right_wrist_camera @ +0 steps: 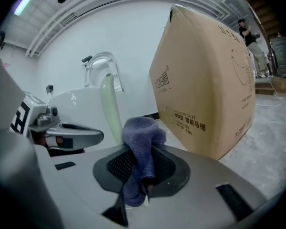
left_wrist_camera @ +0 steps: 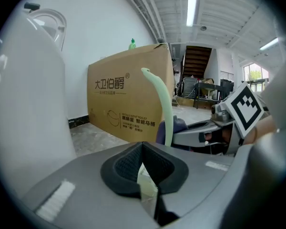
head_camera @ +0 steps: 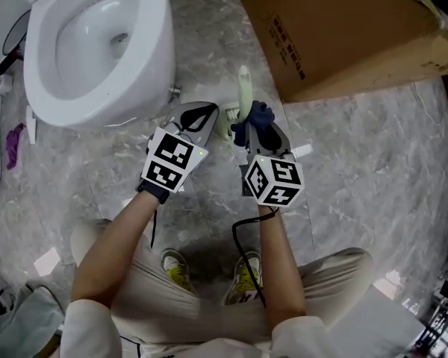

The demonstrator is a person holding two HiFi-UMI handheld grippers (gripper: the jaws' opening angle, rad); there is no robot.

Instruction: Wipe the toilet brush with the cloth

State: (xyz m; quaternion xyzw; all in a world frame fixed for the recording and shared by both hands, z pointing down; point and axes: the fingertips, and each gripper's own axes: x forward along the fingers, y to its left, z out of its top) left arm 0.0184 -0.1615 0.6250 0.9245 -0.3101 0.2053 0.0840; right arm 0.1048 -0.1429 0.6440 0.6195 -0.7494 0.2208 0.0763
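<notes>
On the grey marbled floor point(head_camera: 358, 170), between a white ceramic toilet point(head_camera: 97, 51) and a large brown cardboard box point(head_camera: 343, 28), a pale green plastic toilet brush point(head_camera: 243, 89) with a curved handle stands upright in front of the crouching person. The left tongs point(head_camera: 207, 118) are pinched narrow on a pale green part low on the brush, which steadies it; whether that part is the brush itself or its holder is hard to tell. The right tongs point(head_camera: 255, 130) are clamped on a bunched dark blue terry cloth point(head_camera: 252, 116), whose loose end pokes up above the jaws.

The cloth sits just beside the lower handle; from the head view it may be touching, but the right gripper view shows the handle slightly behind and to one side, so contact is uncertain. Both grips needed for the job look set. The wiping itself seems to be at its start or early on: the upper handle shows bare, and most of its length likely remains to be rubbed.
</notes>
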